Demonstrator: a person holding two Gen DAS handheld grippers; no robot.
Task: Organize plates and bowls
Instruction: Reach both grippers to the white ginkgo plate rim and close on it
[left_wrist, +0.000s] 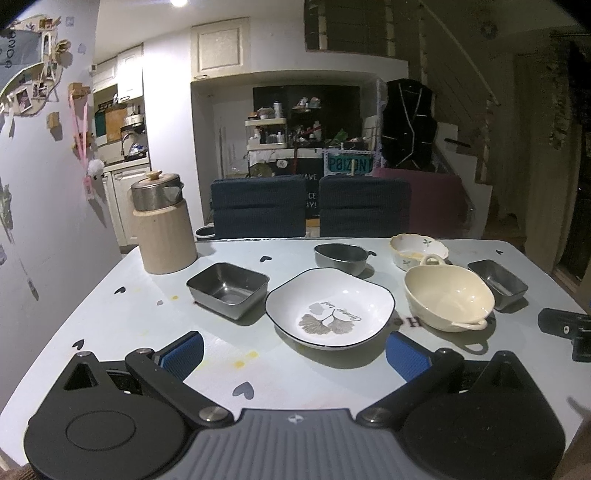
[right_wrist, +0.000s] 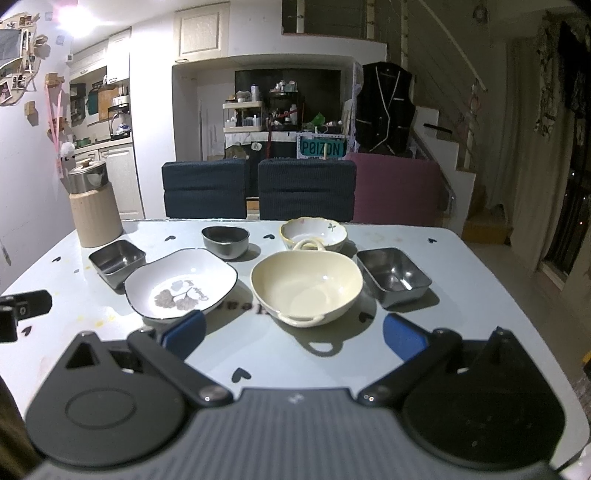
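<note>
A white square plate (left_wrist: 330, 308) (right_wrist: 181, 282) with a leaf print lies mid-table. Right of it sits a cream two-handled bowl (left_wrist: 448, 297) (right_wrist: 306, 286). Behind stand a dark metal bowl (left_wrist: 341, 257) (right_wrist: 225, 240) and a white scalloped floral bowl (left_wrist: 417, 250) (right_wrist: 313, 232). A steel rectangular dish (left_wrist: 228, 289) (right_wrist: 116, 260) sits to the left, another steel dish (left_wrist: 497, 283) (right_wrist: 393, 276) to the right. My left gripper (left_wrist: 293, 356) is open just in front of the plate. My right gripper (right_wrist: 293, 336) is open in front of the cream bowl. Both hold nothing.
The pale blue table (left_wrist: 129, 325) (right_wrist: 461, 314) has heart marks. A beige canister with a metal lid (left_wrist: 164, 227) (right_wrist: 94, 206) stands at the back left. Two dark blue chair backs (left_wrist: 310, 206) (right_wrist: 258, 188) face the far edge. The other gripper's black body (left_wrist: 565, 330) (right_wrist: 22, 310) shows at the side.
</note>
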